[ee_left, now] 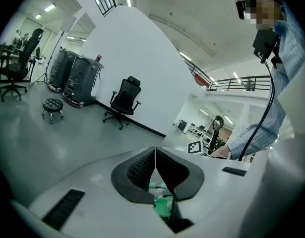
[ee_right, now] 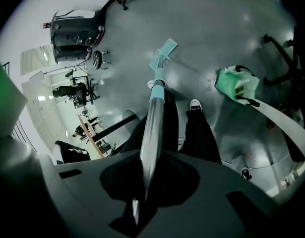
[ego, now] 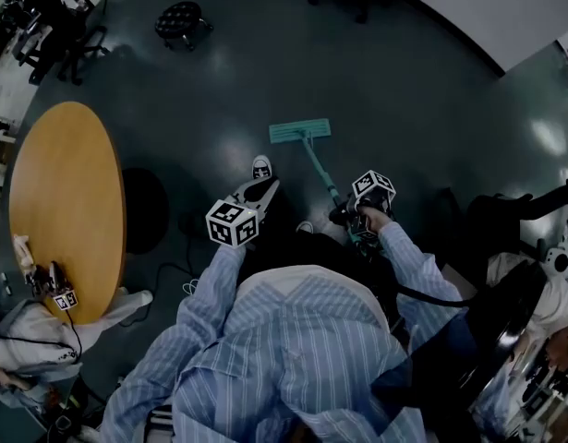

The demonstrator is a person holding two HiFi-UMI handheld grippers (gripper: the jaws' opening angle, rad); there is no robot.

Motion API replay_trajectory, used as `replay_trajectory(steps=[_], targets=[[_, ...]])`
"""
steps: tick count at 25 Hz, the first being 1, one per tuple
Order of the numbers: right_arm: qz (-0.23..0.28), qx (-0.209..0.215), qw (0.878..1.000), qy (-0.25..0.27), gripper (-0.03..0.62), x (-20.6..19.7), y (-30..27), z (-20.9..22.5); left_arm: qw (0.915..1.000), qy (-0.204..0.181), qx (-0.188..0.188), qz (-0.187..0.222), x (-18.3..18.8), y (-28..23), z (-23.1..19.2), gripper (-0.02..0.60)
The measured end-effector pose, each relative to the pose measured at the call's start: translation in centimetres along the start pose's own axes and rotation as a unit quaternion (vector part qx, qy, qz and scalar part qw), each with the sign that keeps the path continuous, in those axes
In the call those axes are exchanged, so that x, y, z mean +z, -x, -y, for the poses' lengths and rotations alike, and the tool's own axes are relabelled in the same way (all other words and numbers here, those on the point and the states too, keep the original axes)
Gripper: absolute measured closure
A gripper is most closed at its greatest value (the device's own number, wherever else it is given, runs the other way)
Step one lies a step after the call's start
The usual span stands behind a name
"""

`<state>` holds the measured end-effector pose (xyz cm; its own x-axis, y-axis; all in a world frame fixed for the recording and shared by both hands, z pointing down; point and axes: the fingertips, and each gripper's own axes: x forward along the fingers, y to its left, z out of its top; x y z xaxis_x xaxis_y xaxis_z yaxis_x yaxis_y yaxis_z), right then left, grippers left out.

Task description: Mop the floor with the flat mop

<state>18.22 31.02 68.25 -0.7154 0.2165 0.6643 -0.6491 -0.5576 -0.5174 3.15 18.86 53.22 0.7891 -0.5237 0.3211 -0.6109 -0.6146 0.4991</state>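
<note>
The flat mop lies with its teal head (ego: 299, 132) flat on the dark floor ahead of the person's feet. Its handle (ego: 322, 175) slopes back to my right gripper (ego: 353, 212), which is shut on it. In the right gripper view the metal handle (ee_right: 153, 128) runs out from between the jaws of the right gripper (ee_right: 146, 180) down to the mop head (ee_right: 162, 53). My left gripper (ego: 262, 188) hangs left of the handle, apart from it, over the shoes. Seen in the left gripper view, the left gripper (ee_left: 155, 156) has its pads pressed together with nothing between them.
A round wooden table (ego: 66, 206) stands at the left, with cables on the floor beside it. A black stool (ego: 182, 18) and office chairs (ee_left: 123, 100) stand farther off. A green bag (ee_right: 236, 83) rests on the floor to the right. A shoe (ego: 261, 167) is near the mop.
</note>
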Motion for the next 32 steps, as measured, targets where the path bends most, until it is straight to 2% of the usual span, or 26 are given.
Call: replay_trajectory(steps=[5,9,12,17,32], targets=[[-0.002,-0.01,1.0,0.014,0.536,-3.1,-0.5,2.7,0.9997,-0.02,-0.002,0.013,0.0,1.1,1.4,0.572],[-0.004,0.004,1.0,0.006,0.536,-5.1,-0.6,3.9,0.9995,-0.026,-0.004,0.018,-0.6,2.4,2.2,0.572],[-0.015,0.009,1.0,0.006,0.536,-6.5,-0.3,5.0,0.9994,-0.024,-0.001,0.025,-1.3,3.1,2.6,0.572],[-0.023,-0.019,0.999,0.02,0.536,-8.6,-0.2,6.6,0.9992,-0.008,0.003,0.039,-2.1,3.9,3.2,0.572],[-0.024,-0.025,0.999,0.015,0.536,-8.7,-0.4,6.0,0.9992,-0.006,-0.001,0.038,-2.1,4.6,2.8,0.572]])
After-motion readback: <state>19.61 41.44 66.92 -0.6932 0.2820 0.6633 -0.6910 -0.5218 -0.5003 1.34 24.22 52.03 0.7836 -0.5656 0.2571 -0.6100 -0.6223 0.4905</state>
